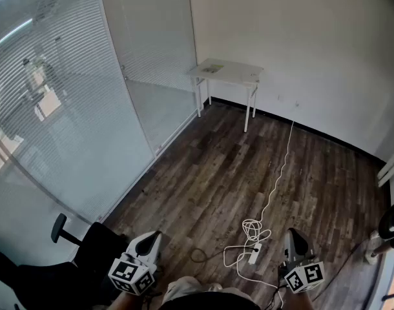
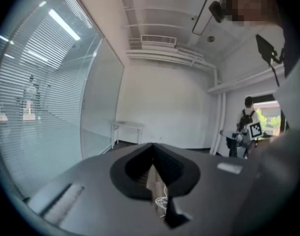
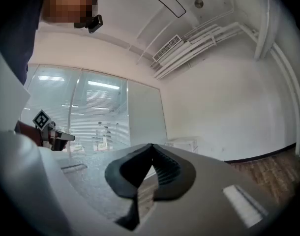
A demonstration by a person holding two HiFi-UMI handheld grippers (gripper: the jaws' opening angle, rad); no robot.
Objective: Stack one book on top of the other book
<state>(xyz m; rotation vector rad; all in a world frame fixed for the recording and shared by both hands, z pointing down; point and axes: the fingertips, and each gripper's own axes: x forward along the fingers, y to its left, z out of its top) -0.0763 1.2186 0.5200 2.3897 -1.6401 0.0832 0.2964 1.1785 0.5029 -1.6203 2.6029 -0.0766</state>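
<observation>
Head view: left gripper [image 1: 155, 236], grey body with a black-and-white square-marker cube, sits low at the bottom left of the frame; right gripper [image 1: 294, 233], same build, is at the bottom right, well apart from it. Left gripper view: both dark ribbed jaws meet at the tips, closed, nothing between them. Right gripper view: same, jaws pressed together and empty. Both point out over the dark brown wood-plank floor [image 1: 229, 166], not touching anything. A small white rectangular table on thin white legs [image 1: 241, 76] stands against the far white wall, well away from both grippers. On its top, toward the left end, lies a flat pale greenish item [image 1: 213, 68]; it is too small to tell whether this is a book or two books, and no other book shows in any view. A thin white cable [image 1: 279, 176] runs from the far wall across the floor to a white power strip [image 1: 254, 253], coiled just beside it, near the right gripper. A black office chair with armrest [image 1: 84, 245] is at lower left, beside the left gripper. A glass partition with white slatted blinds [image 1: 61, 108] fills the left side. In the left gripper view a person wearing a backpack [image 2: 246, 118] stands in a doorway at right.
</observation>
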